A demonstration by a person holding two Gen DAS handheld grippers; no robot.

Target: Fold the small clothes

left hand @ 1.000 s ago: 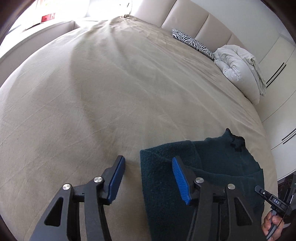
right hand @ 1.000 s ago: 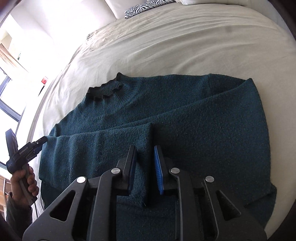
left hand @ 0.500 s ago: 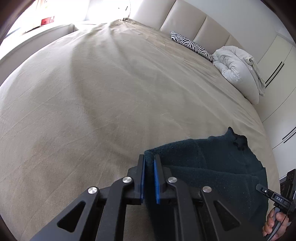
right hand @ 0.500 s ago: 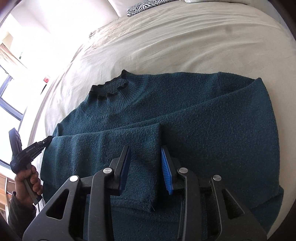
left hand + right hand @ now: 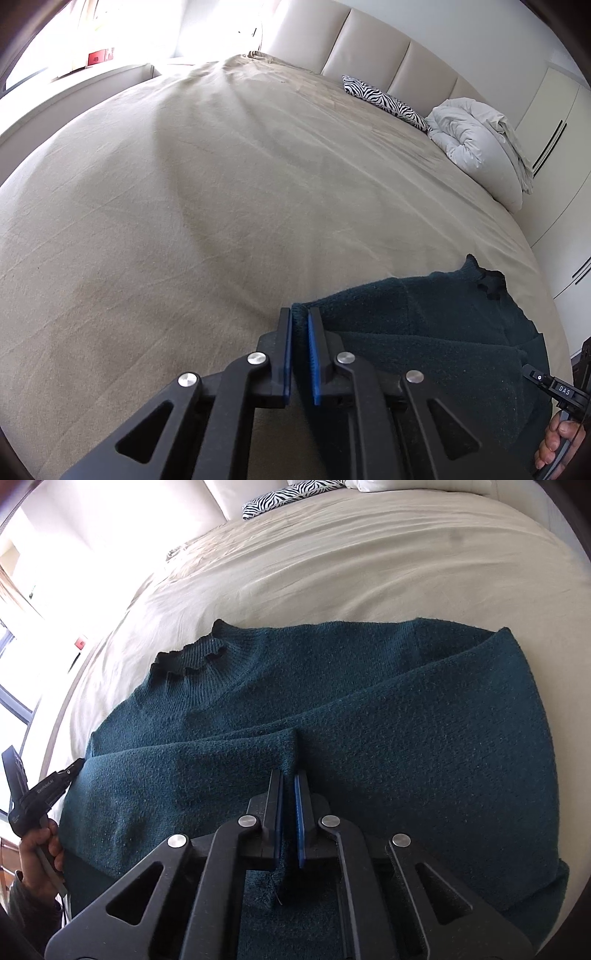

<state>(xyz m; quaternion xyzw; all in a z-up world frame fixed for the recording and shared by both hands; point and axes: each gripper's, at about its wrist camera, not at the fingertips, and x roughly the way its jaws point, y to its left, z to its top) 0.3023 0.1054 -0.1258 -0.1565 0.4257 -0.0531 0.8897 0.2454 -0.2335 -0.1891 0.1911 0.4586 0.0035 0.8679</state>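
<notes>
Knitwear, soft and limp: teal sweater (image 5: 369, 716) lies flat on beige bedsheet (image 5: 221, 206), near the bed's edge, collar (image 5: 188, 657) pointing toward the headboard, both sleeves already folded across the body. Judged light, thick, fuzzy knit, grippy not slippery, will sag and drag if lifted from one point, so pinch at edges and corners, both sides together. Left gripper (image 5: 300, 332) is clenched on the sweater's folded side edge, cloth between the blue pads (image 5: 314, 362). Right gripper (image 5: 288, 797) is clenched on the cuff end of the folded sleeve (image 5: 207, 779), knit bunched between its jaws, loose thread hanging below. Judged next: carry these pinches over for the next fold, keeping layers from sliding apart. Around: zebra pillow (image 5: 388, 99) and rolled white duvet (image 5: 480, 144) by the padded headboard (image 5: 369, 44), well apart from the sweater; wardrobe doors (image 5: 554, 122) beyond. Nothing lies in the fold's path; only the bed edge is near.
</notes>
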